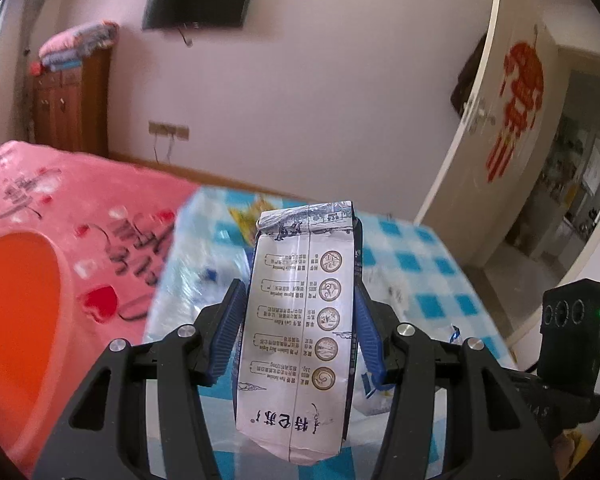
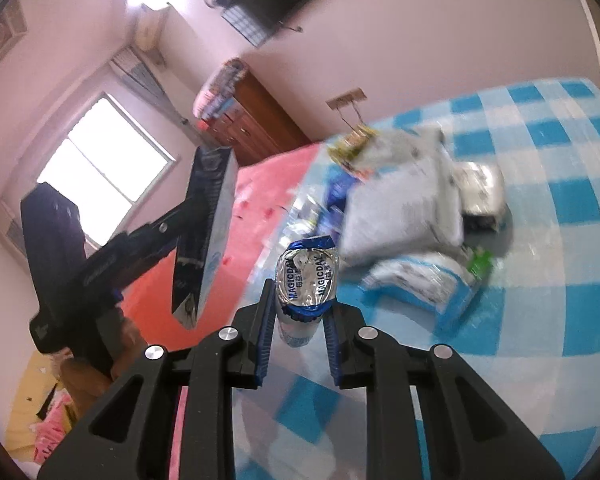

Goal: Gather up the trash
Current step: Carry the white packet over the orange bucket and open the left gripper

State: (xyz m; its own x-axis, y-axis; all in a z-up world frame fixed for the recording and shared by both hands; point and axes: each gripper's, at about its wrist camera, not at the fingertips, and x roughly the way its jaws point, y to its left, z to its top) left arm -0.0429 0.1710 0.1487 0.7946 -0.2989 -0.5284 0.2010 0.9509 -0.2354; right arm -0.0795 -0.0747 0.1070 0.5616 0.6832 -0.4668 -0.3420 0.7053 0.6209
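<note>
With the milk carton (image 1: 300,320) clenched upright in the left gripper (image 1: 300,312) and the yogurt cup (image 2: 306,280) in the right gripper (image 2: 298,304), the orange bin (image 1: 20,320) lies lower left, nearer the left hand.

Bed (image 2: 540,240), covered with a blue-and-white checked cloth (image 2: 560,128) under clear plastic; a pink printed blanket (image 1: 60,200) adjoins it. On the cloth, heaped together: grey-white bags (image 2: 404,200), a yellow wrapper (image 2: 352,144), a blue-and-white package (image 2: 424,284), green scrap (image 2: 480,260).
</note>
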